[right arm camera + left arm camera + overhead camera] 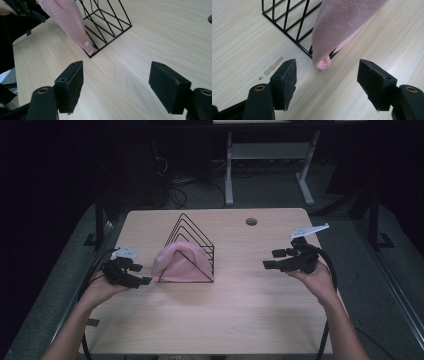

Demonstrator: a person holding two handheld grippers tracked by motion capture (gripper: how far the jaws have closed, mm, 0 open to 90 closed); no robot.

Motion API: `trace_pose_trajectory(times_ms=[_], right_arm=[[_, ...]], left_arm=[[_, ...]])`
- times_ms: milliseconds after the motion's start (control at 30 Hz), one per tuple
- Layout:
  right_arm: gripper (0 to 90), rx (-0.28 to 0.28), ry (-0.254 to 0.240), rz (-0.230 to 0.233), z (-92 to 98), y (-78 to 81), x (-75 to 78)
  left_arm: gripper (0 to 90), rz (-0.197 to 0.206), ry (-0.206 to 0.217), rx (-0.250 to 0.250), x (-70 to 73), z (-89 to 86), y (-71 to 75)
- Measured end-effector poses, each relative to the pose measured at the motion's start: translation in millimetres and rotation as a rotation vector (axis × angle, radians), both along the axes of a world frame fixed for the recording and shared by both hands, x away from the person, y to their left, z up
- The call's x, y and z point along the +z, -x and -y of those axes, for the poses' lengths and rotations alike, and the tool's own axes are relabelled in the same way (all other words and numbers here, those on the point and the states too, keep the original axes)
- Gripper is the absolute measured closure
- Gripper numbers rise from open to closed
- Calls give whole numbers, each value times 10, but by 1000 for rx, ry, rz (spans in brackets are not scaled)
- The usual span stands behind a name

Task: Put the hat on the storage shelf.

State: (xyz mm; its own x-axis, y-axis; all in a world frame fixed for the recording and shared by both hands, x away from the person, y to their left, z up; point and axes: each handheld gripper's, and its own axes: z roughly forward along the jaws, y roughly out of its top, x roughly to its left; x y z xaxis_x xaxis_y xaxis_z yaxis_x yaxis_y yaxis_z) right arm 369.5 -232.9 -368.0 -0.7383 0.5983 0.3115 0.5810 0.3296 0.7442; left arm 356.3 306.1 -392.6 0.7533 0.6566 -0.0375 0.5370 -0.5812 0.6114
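On the wooden table [240,315], the pink cloth [180,262] already hangs over the wire rack [197,237], both grippers, left [142,274] and right [274,259], spread empty, so little seems left.

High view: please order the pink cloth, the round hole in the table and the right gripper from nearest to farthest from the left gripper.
From the left gripper:
1. Pink cloth, just beside it, draped over the black wire rack.
2. Round hole, at the table's far edge, right of centre.
3. Right gripper, across the table at the right side.
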Motion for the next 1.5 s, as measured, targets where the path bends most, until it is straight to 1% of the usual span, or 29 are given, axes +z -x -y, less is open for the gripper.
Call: trace_pose_trajectory(times_ms=[67, 300, 433, 500, 567, 600, 733, 833, 867, 933, 967, 1067, 1100, 1200, 1300, 1333, 1367, 1433, 1500], right_arm=[[270, -8, -1, -6, 37, 30, -32], [268, -30, 1, -27, 168, 124, -170], [268, -50, -5, -40, 262, 191, -269], [268, -62, -8, -47, 304, 228, -314], [268, -72, -11, -44, 341, 271, -356], [268, -76, -10, -45, 358, 290, -372], [269, -94, -16, -47, 428, 359, -434], [269, -106, -18, -51, 483, 410, -489], [268, -109, -19, -57, 499, 428, -507], [268, -112, -14, -65, 526, 462, -544], [267, -113, -13, -70, 534, 480, -561], [267, -109, 7, -70, 548, 535, -605], [265, -109, 10, -74, 549, 561, -625], [263, -108, 19, -75, 560, 625, -685], [261, -113, 28, -73, 576, 693, -731], [260, -114, 26, -70, 579, 726, -740], [259, -118, 22, -54, 583, 774, -750], [258, -137, 0, -38, 569, 877, -767], [253, -158, -10, -5, 555, 978, -801]], left_arm=[[308, 3, 0, -5, -5, 4, 4], [298, 12, 24, 15, -26, -15, 49], [289, 14, 25, 19, -54, -33, 75], [287, 13, 31, 25, -77, -35, 90], [283, 9, 43, 22, -111, -35, 108], [283, 3, 44, 23, -131, -30, 121], [283, -1, 40, 32, -221, -6, 166], [283, 6, 51, 40, -243, 5, 187], [283, 11, 48, 41, -243, 8, 193], [283, 19, 57, 45, -242, 21, 207], [283, 22, 46, 38, -234, 22, 213], [283, 35, 52, 51, -231, 46, 248], [283, 39, 44, 49, -229, 48, 254], [283, 53, 44, 49, -223, 76, 304], [283, 73, 63, 59, -223, 92, 364], [283, 80, 74, 64, -238, 100, 398], [283, 87, 80, 69, -255, 108, 427], [283, 108, 89, 82, -303, 125, 480], [283, 130, 105, 101, -368, 152, 524]])
